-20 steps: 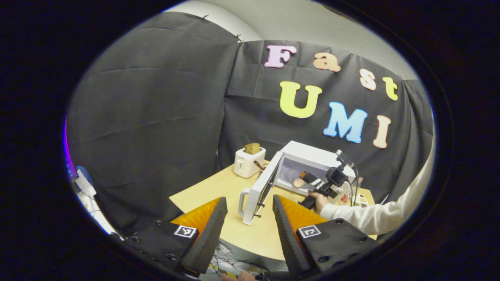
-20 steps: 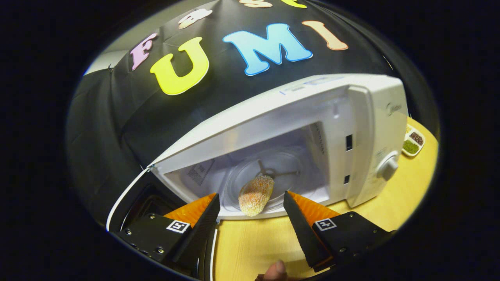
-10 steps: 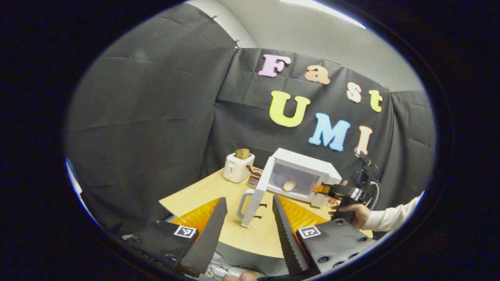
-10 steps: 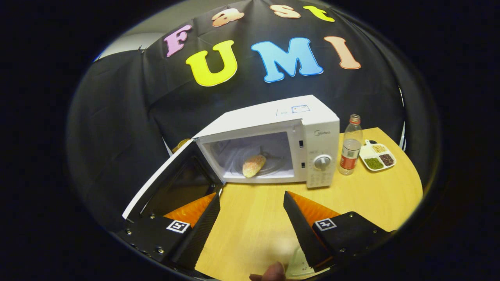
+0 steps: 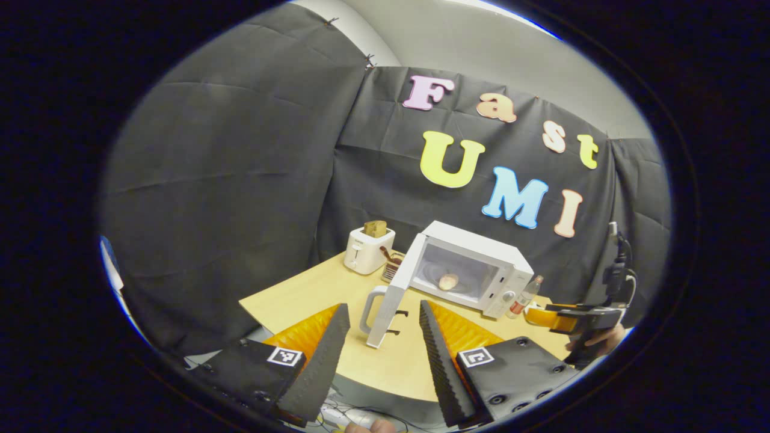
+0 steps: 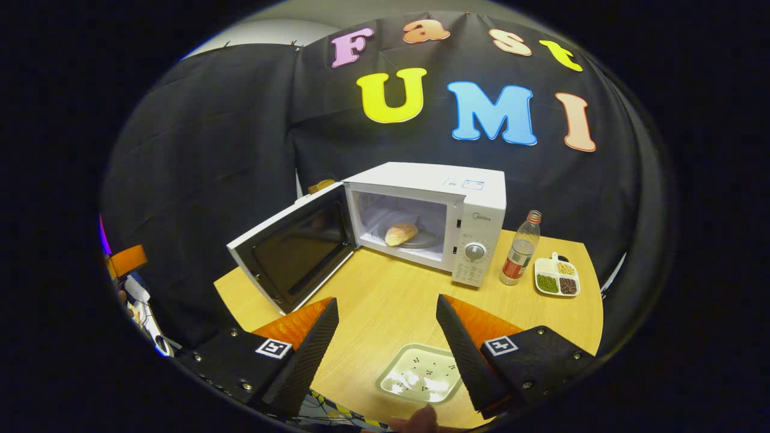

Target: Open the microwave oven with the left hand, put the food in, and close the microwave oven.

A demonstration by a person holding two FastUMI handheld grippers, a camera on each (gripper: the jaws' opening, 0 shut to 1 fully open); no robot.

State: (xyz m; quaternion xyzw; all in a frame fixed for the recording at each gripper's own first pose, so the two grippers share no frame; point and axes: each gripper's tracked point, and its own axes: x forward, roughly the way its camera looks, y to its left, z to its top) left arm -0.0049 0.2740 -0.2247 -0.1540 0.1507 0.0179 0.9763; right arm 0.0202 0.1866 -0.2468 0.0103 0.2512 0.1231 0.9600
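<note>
A: In the left gripper view, what had changed?

B: The right gripper [image 5: 544, 317], which a second before reached up to the microwave oven [image 5: 466, 272], had pulled well back to the table's near right edge, a hand [image 5: 601, 338] behind it. The food [image 5: 448, 281] stayed inside on the turntable. The door [image 5: 394, 300] stood wide open, its handle between the left gripper [image 5: 380, 355] fingers in the picture but far beyond them; those jaws were spread, holding nothing.

A: So what was left?

B: I judged the placing done and only the closing left, which seemed to fall to the left hand.

A: And the right gripper view?

B: The camera had backed away, so the whole table [image 6: 397, 300] showed. The right gripper [image 6: 388, 355] was released and empty. The food [image 6: 401, 233] lay in the oven cavity [image 6: 409, 225], apart from the walls.

A: Other containers?

B: A pale tray [image 6: 421, 376] beside the right finger held only crumbs. A divided dish [image 6: 557, 278] carried green, tan and dark grains, and a bottle [image 6: 520, 255] stood beside the oven. In the left gripper view, a toaster [image 5: 368, 248] held a slice.
</note>
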